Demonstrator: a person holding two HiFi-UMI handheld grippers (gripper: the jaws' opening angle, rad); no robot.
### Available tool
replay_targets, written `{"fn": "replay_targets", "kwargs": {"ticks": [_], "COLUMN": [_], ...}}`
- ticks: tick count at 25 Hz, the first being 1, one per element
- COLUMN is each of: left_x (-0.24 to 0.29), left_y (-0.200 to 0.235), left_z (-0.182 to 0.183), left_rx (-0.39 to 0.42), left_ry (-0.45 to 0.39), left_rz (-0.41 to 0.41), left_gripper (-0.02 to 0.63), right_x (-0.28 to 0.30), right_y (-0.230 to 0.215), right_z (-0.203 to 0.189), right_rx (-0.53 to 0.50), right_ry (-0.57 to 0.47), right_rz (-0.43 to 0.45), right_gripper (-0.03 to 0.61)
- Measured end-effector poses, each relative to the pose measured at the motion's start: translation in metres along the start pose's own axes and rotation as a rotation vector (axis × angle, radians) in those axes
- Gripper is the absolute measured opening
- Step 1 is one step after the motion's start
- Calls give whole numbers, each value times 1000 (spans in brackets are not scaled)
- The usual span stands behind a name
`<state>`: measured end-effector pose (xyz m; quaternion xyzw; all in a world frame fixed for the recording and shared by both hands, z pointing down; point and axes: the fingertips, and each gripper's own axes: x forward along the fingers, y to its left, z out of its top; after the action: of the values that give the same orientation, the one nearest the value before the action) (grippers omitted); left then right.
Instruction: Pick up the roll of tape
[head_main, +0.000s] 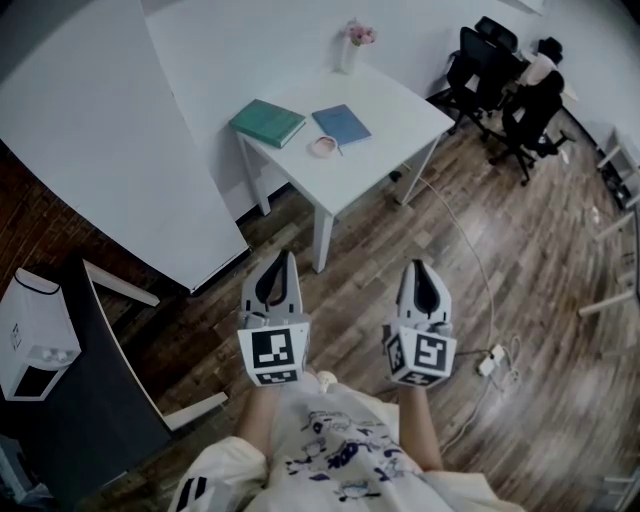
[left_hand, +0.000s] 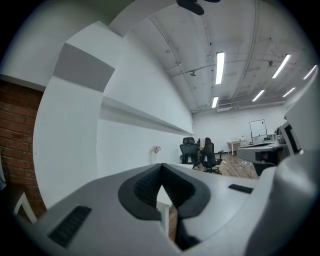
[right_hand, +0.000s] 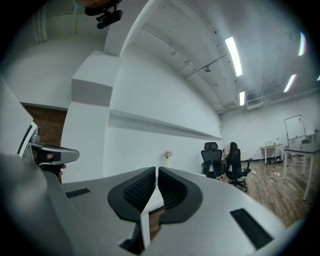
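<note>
Our white patterned shirt (head_main: 335, 450) fills the bottom of the head view, and just past it we hold both tools out level over the wooden floor (head_main: 530, 260), well short of the table. Our left gripper (head_main: 283, 256) is clenched: in its own view the jaws of the left gripper (left_hand: 161, 168) meet at the tips with nothing between them. Our right gripper (head_main: 418, 266) is likewise closed and empty (its own view shows the right gripper (right_hand: 156, 173) with only a hairline slit between the pads).

Ahead stands a small white table (head_main: 400, 105). We see the roll of tape (head_main: 323, 146), pinkish and lying flat, between a green book (head_main: 268, 122) near the table's left corner and a blue book (head_main: 341, 125), just beside the blue one. At the far corner a vase of pink flowers (head_main: 352, 42) stands upright. Black office chairs (head_main: 478, 55) sit beyond, and a white power strip (head_main: 490, 360) with its cable lies on the floor at our right
</note>
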<state>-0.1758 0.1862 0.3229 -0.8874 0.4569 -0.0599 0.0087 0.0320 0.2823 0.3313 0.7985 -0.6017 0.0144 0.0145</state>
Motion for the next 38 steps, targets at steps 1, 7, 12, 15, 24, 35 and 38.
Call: {"fn": "replay_targets", "kwargs": {"ticks": [1,7,12,15,24,35,38], "left_x": [3,25,56,82,187,318,344], "left_y": [-1,-2,2,8,33,64,70], "left_z": [-2,-11,-19,-22,-12,1,-2], "left_rx": [-3,-2,3,0,6,29,38], "left_ry": [5,37,57,65,71,91,111], "left_rz": [4,15,7,3,-46,-123,-140], "left_gripper": [2,2,2,2,2,2,2], "right_x": [3,27,55,78,178,302,324], "right_y": [-4,-12,-14,-16,-28,-39,-41], "right_z": [-2,-5,-17,-21,-11,0,-4], "right_rx": [1,-4,0,4,20,22,29], "right_ry": [7,9,33,47,47,49,74], "right_rz": [-2,23,25,14,-44,-98,-114], "right_gripper": [18,18,18,18,18,18,18]}}
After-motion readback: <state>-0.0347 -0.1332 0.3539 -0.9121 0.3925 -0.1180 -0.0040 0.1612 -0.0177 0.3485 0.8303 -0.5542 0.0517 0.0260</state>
